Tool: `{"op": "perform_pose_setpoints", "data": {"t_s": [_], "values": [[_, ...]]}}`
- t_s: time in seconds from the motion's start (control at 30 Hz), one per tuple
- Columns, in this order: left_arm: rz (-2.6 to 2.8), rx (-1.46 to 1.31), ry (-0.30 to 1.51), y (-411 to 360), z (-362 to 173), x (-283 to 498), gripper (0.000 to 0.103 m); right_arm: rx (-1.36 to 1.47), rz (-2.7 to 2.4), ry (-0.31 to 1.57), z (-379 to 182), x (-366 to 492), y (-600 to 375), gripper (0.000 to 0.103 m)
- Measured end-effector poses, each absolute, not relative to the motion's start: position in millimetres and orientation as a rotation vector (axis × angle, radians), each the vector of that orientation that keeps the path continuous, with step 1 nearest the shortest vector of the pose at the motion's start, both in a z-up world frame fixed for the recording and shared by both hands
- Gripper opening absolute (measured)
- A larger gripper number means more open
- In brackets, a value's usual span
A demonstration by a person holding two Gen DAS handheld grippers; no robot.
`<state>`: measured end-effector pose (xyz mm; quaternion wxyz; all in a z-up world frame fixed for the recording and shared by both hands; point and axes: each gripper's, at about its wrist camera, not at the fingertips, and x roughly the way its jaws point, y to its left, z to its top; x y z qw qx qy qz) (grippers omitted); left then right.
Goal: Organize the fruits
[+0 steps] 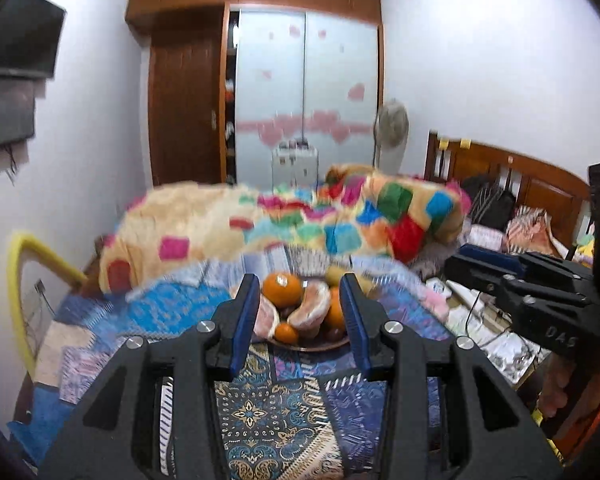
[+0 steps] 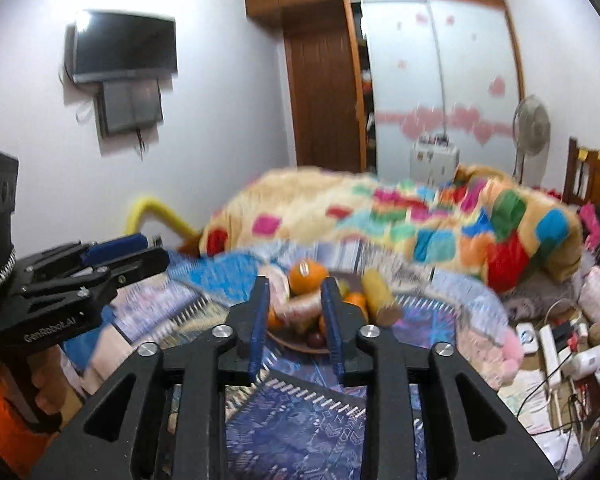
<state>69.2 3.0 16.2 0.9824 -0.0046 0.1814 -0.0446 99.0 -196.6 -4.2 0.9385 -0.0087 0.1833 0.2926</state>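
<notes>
the left gripper hangs above the patterned bedspread with its blue-padded jaws apart and nothing between them; the fruit seen in the gap lies further off, not in the grip. the right gripper is likewise released, its jaws narrower but parted, empty, aimed at the same pile.

the fruits sit heaped on a dark plate on the bed: an orange with a sticker on top, pale pink pomelo wedges below it, smaller oranges and a dark round fruit at the front, and a yellowish long fruit leaning at the right side of the plate. both views are blurred, so finer detail cannot be told.

the risks, as i judge them: the pile is loose and rests on soft bedding, so a push on one piece could roll the top orange off the plate or tip the plate itself. the narrower right opening looks too small for an orange, and would knock it rather than take it. both grippers face one small plate, so they could collide.

around it, a colourful blanket is bunched just behind the plate, leaving little room there. cables and a power strip clutter the right side. a fan, wardrobe and wall tv stand well apart.
</notes>
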Motion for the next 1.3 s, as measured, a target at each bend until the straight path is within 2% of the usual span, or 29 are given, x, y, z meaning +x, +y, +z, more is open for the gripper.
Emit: {"op": "perform_pose_setpoints", "data": {"t_s": [0.1, 0.3, 0.4, 0.57, 0.7, 0.77, 1.3], "values": [[-0.069, -0.003, 0.289, -2, 31, 38, 0.059, -0.006, 0.578, 0.272, 16, 65, -206, 0.034], [-0.041, -0.001, 0.188, -5, 46, -12, 0.074, 0.007, 0.527, 0.127, 35, 14, -214, 0.051], [-0.028, 0.002, 0.16, -6, 49, -28, 0.085, 0.014, 0.515, 0.098, 37, 2, -214, 0.064], [-0.011, 0.008, 0.141, -5, 49, -40, 0.093, 0.001, 0.477, 0.077, 34, 0, -211, 0.084], [-0.008, 0.002, 0.136, -3, 47, -45, 0.101, -0.003, 0.451, 0.07, 31, 0, -211, 0.093], [-0.007, -0.003, 0.137, -2, 47, -47, 0.102, 0.002, 0.446, 0.069, 30, -3, -212, 0.101], [0.004, -0.005, 0.149, -4, 42, -42, 0.103, 0.007, 0.431, 0.078, 24, -10, -215, 0.103]]}}
